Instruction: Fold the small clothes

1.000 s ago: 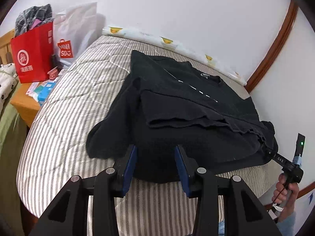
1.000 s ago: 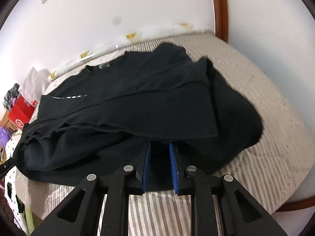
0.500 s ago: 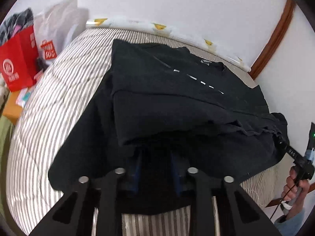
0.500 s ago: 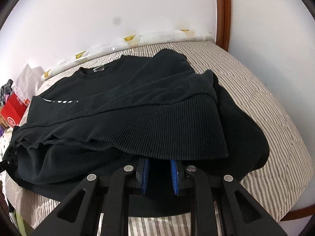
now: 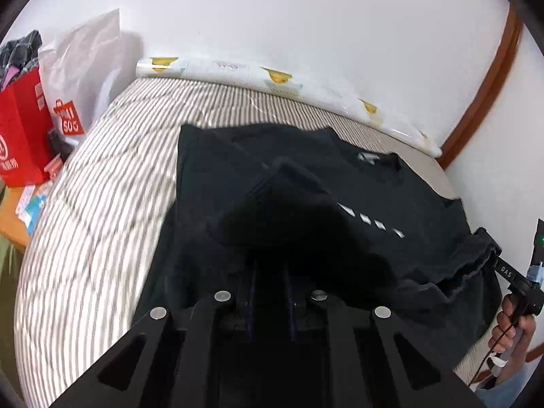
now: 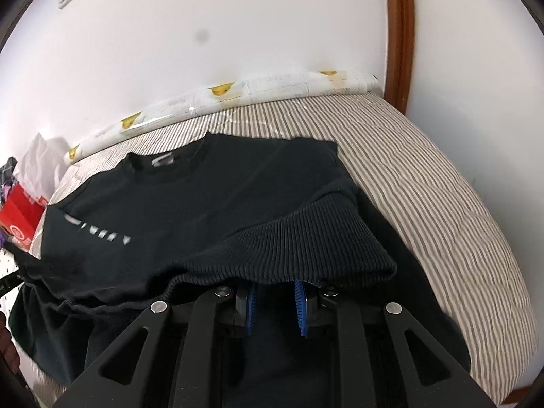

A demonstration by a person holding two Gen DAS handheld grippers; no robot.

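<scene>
- The black sweater (image 5: 374,183) lies on the striped bed (image 5: 102,204), its collar toward the wall.
- The left gripper (image 5: 270,292) has just been closing and is clenched on the hem; the right gripper (image 6: 275,301) grasps the ribbed hem (image 6: 306,238).
- Judged step: carrying the hem toward the collar to fold the sweater in half.
- Next: lay the hem flat near the collar, then release.
- Beyond the collar, little bed remains before the wall; bags (image 5: 27,119) stand left of the sweater.
</scene>
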